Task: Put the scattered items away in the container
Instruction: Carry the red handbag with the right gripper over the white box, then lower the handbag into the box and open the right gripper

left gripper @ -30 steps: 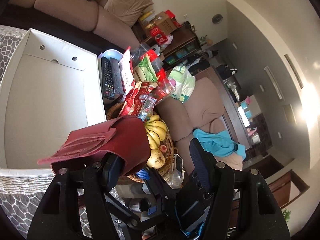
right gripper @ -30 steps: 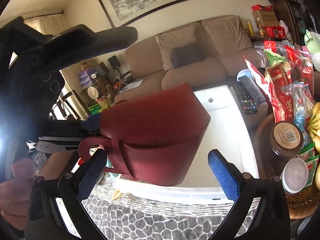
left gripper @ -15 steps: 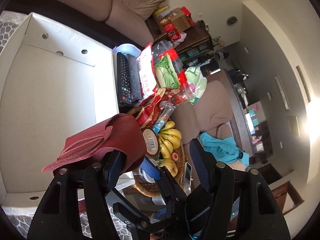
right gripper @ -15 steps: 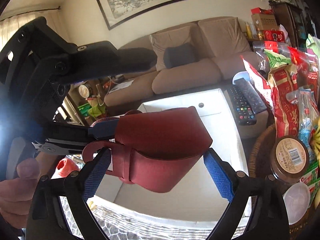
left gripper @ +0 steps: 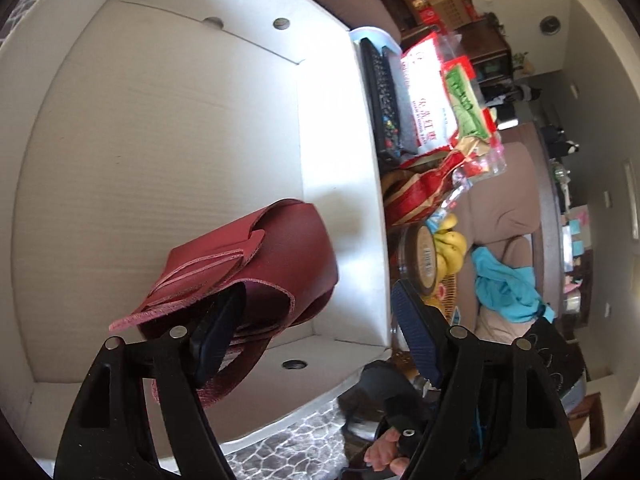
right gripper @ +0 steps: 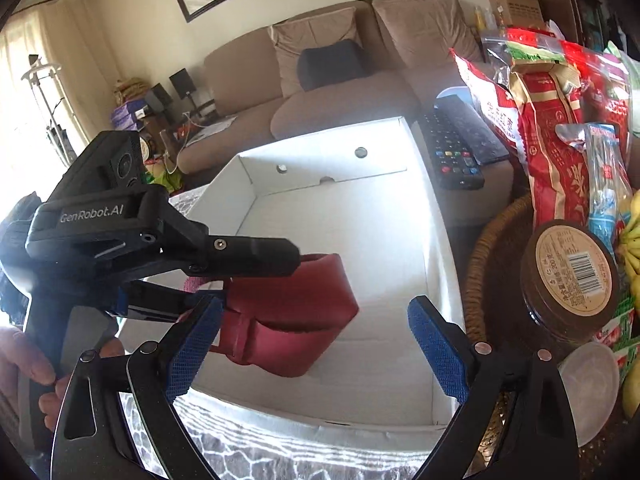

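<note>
Scene: a living room table with a white cardboard box point(left gripper: 168, 128) as the container; its floor is bare apart from one item.
Landmark: every place below is given relative to this white cardboard box.
Task item: a dark red leather pouch point(left gripper: 256, 272), folded, low inside the box, near the box's near wall and toward its right wall. Whether it already rests on the box floor I cannot tell.
Pouch long axis: it runs roughly across the box, from left wall to right wall, with the rounded fold toward the right wall and the loose strap and flap toward the near left corner.
Left gripper point(left gripper: 316, 332): above the box's near wall, pointing down into it. Its jaws are opening; one finger sits inside the pouch's fold and the other stands clear over the right wall, so nothing is pinched.
Right gripper point(right gripper: 320, 344): above the near wall of the box, jaws spread wide with the pouch seen between and beyond them, not touched.
Nearer hand: the left, judged by its finger inside the fold.
Coming move, as a judgement: the left finger must slide back out of the fold, toward the near wall.
Outside the box: remote controls point(right gripper: 452, 148) and snack bags point(right gripper: 548, 136) beyond the right wall.
</note>
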Motion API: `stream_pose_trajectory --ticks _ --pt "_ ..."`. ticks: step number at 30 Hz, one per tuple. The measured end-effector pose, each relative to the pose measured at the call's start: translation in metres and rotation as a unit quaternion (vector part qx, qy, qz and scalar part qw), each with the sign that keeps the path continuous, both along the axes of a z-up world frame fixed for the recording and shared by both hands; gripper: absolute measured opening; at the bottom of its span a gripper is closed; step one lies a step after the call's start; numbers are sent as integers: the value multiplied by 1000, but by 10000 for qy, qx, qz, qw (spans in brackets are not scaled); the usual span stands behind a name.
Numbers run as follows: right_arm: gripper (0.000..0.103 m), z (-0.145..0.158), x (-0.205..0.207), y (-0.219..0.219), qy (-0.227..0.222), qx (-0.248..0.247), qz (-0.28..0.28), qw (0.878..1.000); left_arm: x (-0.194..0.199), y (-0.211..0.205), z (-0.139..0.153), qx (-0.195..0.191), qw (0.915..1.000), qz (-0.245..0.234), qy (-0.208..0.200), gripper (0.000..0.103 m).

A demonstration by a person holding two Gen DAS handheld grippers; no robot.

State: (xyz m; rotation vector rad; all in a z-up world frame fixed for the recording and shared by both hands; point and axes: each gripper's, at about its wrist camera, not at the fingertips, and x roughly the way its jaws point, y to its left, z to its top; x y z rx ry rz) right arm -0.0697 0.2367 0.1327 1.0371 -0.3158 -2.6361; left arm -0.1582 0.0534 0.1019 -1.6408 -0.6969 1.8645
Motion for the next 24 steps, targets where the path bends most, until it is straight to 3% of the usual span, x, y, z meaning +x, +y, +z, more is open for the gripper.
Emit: stream_pose_trajectory --ticks 5,10,20,24 --pt "97 -2 10 1 -24 -146 -51 9999 16 -23 21 -730 9970 -103 225 78" --pt "97 5 17 -10 -34 -255 -15 9997 31 -56 41 -1057 9937 6 370 79" --pt "97 20 24 -48 30 -350 320 9989 53 -107 61 -855 9951 176 456 79" --pt "96 18 18 -72 10 -142 588 9982 57 -112 58 -634 9968 148 456 79"
